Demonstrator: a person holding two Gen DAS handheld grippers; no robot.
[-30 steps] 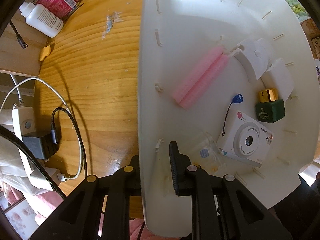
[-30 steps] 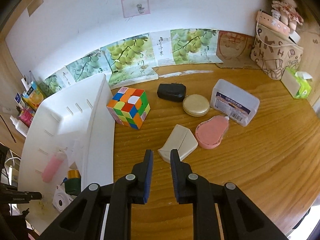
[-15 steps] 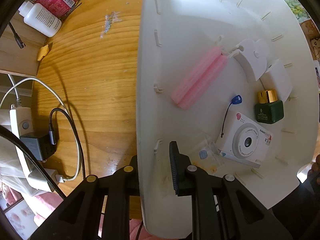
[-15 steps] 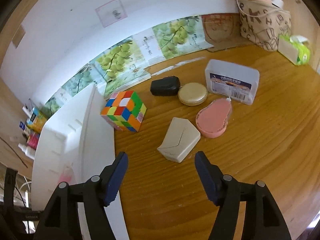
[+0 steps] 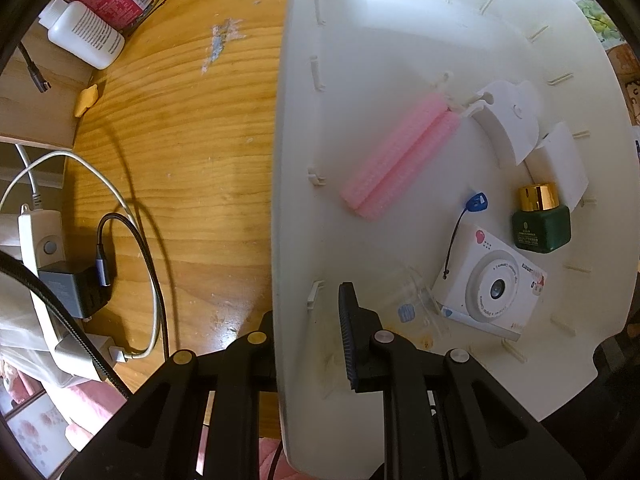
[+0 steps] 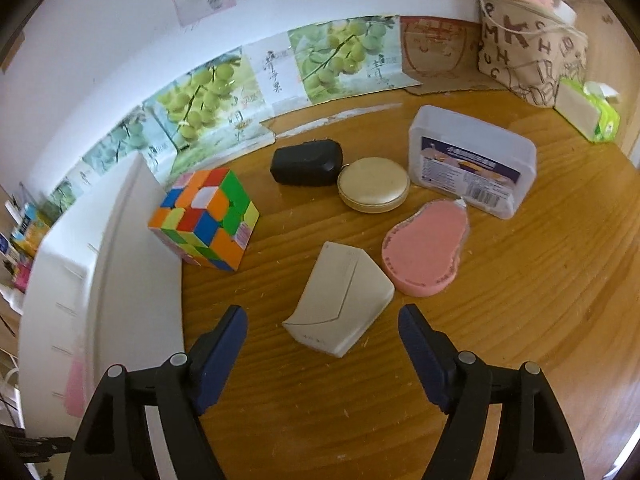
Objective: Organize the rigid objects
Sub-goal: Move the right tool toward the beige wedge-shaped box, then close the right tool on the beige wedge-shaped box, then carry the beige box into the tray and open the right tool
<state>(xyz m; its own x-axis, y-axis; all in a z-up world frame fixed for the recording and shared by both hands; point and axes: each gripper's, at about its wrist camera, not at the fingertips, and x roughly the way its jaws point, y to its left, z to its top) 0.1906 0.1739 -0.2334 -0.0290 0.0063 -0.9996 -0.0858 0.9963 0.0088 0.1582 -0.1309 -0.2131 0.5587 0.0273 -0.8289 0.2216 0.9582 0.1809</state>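
Note:
My left gripper (image 5: 310,332) points straight down and is shut on the side wall of the white bin (image 5: 400,40); one finger is inside and the other is hidden behind the wall. In the bin lie a pink roller (image 5: 396,160), a white toy camera (image 5: 492,284), a green bottle with a gold cap (image 5: 540,220) and white plastic pieces (image 5: 508,120). My right gripper (image 6: 320,344) hangs over the table with its jaws opening. A cream wedge-shaped case (image 6: 340,304) lies just ahead of its fingertips, untouched. Beyond it are a colour cube (image 6: 204,220), a pink pear-shaped case (image 6: 424,248), a round cream compact (image 6: 374,190), a black case (image 6: 308,162) and a clear plastic box (image 6: 472,160).
The white bin (image 6: 120,260) stands left of the cube. A patterned bag (image 6: 532,52) and a tissue pack (image 6: 588,112) sit at the far right by the wall. Left of the bin are a power strip with cables (image 5: 44,264) and a white bottle (image 5: 86,34).
My right gripper went from shut to wide open and sank closer to the cream case. The left gripper and the bin have stayed put.

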